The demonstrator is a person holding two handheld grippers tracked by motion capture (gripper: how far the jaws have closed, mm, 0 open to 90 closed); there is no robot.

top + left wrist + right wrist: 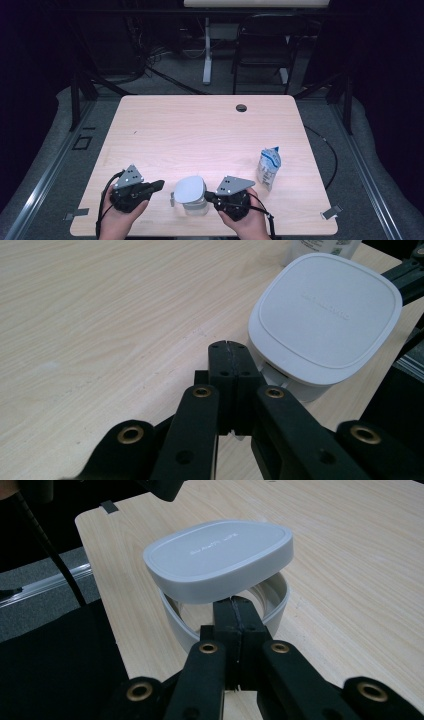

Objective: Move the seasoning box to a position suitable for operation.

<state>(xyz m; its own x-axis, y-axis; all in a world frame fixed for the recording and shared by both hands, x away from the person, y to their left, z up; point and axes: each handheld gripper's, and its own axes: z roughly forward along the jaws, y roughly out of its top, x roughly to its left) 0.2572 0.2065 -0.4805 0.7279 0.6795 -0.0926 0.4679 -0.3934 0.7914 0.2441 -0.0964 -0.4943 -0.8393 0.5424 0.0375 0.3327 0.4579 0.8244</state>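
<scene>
Both grippers, left (159, 185) and right (209, 196), had jaws closed on nothing, flanking the white lidded container (190, 194) at the table's (200, 130) near edge. Judged light, rigid, smooth; grasp the rim.

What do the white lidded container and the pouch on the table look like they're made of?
The container looks like moulded plastic with a matte white lid: smooth rounded corners and faint embossed lettering; its lower wall seems slightly translucent. The pouch looks like thin, flexible printed film, judging by its crumpled top, though it is too small to be sure.
</scene>
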